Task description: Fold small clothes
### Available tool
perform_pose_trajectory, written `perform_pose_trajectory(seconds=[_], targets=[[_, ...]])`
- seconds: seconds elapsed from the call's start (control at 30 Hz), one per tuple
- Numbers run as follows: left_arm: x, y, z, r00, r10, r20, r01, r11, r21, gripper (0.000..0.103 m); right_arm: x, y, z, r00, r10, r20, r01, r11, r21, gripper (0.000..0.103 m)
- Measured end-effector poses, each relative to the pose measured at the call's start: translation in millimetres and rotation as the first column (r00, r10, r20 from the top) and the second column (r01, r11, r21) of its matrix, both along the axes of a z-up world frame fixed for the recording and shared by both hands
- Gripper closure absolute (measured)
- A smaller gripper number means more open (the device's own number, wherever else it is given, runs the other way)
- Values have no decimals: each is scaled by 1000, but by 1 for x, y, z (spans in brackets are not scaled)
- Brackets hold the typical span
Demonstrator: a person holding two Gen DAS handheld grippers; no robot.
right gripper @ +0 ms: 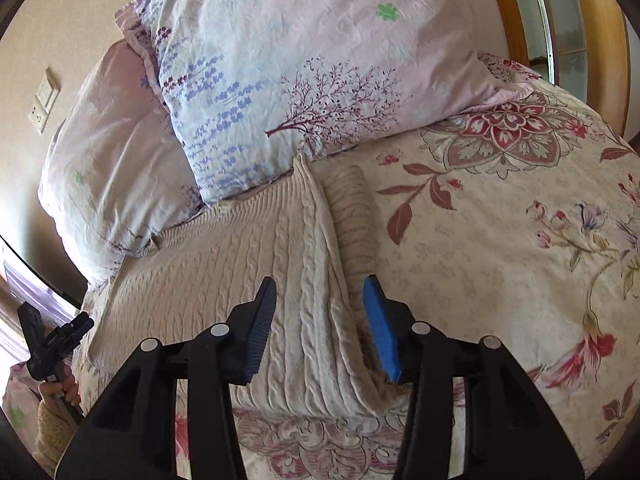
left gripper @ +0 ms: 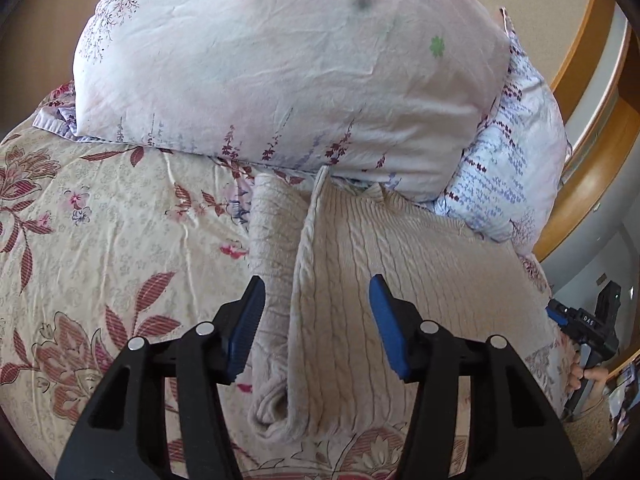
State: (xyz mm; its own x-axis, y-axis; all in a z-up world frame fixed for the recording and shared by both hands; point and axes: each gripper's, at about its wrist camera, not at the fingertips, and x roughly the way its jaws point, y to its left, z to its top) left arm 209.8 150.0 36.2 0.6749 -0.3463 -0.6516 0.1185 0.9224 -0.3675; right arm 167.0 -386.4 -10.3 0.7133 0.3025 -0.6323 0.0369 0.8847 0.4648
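Observation:
A cream cable-knit sweater [left gripper: 400, 264] lies flat on the floral bedspread, its top against the pillows. In the left wrist view a sleeve [left gripper: 272, 248] lies along its left edge, partly under the body's folded edge. My left gripper [left gripper: 318, 296] is open and empty, hovering over that edge. In the right wrist view the sweater [right gripper: 224, 264] has its other sleeve [right gripper: 352, 216] along the right edge. My right gripper [right gripper: 320, 296] is open and empty above that edge. Each gripper also shows at the far side of the other view [left gripper: 584, 328] [right gripper: 52, 340].
Two floral pillows [left gripper: 280, 64] [right gripper: 304, 72] lean at the head of the bed, touching the sweater's top. The floral bedspread [left gripper: 100, 220] [right gripper: 500, 240] spreads to both sides. A wooden frame [left gripper: 592, 128] and a wall switch [right gripper: 44, 100] are behind.

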Motion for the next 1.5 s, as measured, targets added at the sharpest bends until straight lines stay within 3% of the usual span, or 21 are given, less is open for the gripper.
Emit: perform_pose_trajectory(seconds=[0.2, 0.33, 0.63, 0.77, 0.97, 1.07, 1.13, 1.5], targets=[[-3, -10, -15, 999, -20, -36, 22, 998, 51, 53, -4, 6, -8, 1000, 13, -23, -14, 999, -41, 63], [-3, -15, -19, 999, -29, -40, 32, 997, 72, 65, -4, 10, -8, 1000, 18, -24, -20, 996, -86, 72], [-1, -18, -23, 999, -19, -48, 23, 997, 77, 65, 3, 18, -10, 998, 36, -41, -42, 988, -149, 72], [0, -18, -23, 999, -23, -49, 26, 997, 73, 68, 1, 21, -9, 999, 45, -27, -49, 983, -178, 82], [0, -12, -26, 997, -33, -75, 34, 999, 7, 94, -5, 23, -4, 999, 35, 10, -33, 980, -196, 86], [-1, -10, -25, 997, -35, -74, 35, 999, -2, 95, -11, 24, 2, 999, 31, 31, -24, 979, -202, 88], [-4, -7, -24, 997, -36, -74, 35, 999, -18, 95, -14, 23, 5, 999, 25, 42, -16, 979, -202, 95], [-20, 7, -14, 995, -88, -54, 82, 990, -112, 96, -32, 18, 15, 997, 24, 79, -14, 991, -131, 95]])
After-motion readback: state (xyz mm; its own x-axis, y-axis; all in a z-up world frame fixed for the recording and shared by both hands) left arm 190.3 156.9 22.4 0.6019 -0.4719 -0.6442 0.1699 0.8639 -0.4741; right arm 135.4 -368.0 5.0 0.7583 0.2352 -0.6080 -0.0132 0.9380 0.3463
